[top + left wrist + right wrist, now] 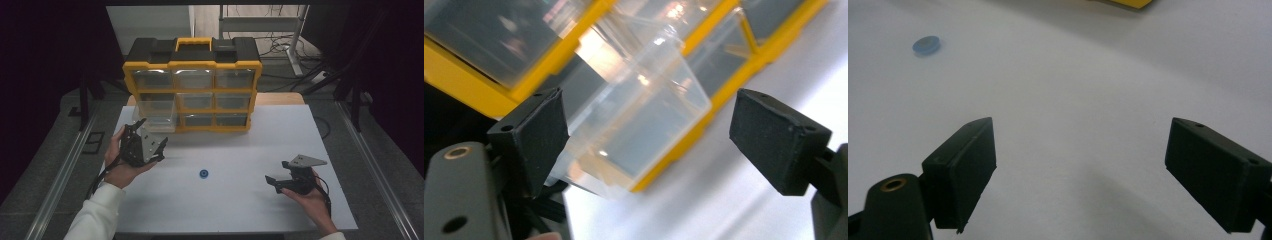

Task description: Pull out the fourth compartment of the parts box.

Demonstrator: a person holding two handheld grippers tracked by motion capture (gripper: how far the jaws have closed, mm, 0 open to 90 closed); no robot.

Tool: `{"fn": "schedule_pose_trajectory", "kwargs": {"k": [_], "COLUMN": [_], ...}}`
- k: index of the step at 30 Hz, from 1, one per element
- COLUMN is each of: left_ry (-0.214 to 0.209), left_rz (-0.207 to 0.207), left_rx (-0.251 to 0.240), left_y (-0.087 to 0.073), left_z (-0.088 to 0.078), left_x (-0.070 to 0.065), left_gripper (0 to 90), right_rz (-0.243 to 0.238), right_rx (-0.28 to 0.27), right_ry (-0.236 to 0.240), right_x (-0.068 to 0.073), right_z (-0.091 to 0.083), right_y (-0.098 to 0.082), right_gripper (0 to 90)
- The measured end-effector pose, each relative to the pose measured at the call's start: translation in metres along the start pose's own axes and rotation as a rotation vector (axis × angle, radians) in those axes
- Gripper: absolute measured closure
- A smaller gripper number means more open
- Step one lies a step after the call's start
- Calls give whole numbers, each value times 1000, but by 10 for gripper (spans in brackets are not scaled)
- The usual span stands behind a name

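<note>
clear plastic drawer [156, 113], pulled partway out of yellow organizer's [192, 64] left column, middle row, upright, looks empty, small blue disc [203, 173] flat on desk nearby

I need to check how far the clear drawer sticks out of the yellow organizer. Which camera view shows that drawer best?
The high view: the clear drawer shows whole, pulled out of the yellow organizer, beside the open left gripper. The left gripper view shows it large but blurred, cut by the jaws. The right gripper view catches a yellow corner of the organizer.
</note>
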State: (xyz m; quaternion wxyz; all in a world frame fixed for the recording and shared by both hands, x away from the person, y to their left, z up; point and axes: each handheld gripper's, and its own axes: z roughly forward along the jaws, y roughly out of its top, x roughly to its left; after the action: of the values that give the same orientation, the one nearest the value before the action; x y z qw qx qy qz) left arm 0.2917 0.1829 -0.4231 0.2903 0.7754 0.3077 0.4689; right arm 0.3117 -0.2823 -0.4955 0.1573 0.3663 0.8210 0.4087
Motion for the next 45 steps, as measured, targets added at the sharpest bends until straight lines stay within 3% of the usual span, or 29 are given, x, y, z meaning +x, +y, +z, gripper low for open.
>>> {"fn": "schedule_pose_trajectory", "kwargs": {"k": [2, 5, 9, 17, 21, 27, 40, 45], "left_ry": [-36, -111, -170, -311, -367, -402, -489, -483], "left_rz": [-36, -125, -193, -285, -305, -312, -407, -408], "left_rx": [8, 23, 30, 42, 68, 115, 169, 182], "left_y": [-2, -7, -15, -25, -29, -38, -54, -54], "left_z": [-2, -3, -6, -12, -13, -10, -2, -2], "left_x": [0, -1, -3, -11, -16, -22, -28, -32], "left_gripper": [146, 146, 145, 149, 141, 132, 125, 130], "right_rz": [3, 3, 5, 5, 7, 9, 4, 2], "right_rx": [-2, -4, -5, -6, -14, -26, -33, -27], "right_ry": [1, 2, 2, 2, 2, 5, 21, 30], "right_x": [0, 0, 0, -1, -2, 0, 2, 2], "right_z": [0, -1, 0, 0, 0, 0, 1, 0], "right_y": [0, 0, 0, 0, 1, 5, 11, 10], "right_gripper": [134, 133, 133, 133, 134, 133, 129, 126]}}
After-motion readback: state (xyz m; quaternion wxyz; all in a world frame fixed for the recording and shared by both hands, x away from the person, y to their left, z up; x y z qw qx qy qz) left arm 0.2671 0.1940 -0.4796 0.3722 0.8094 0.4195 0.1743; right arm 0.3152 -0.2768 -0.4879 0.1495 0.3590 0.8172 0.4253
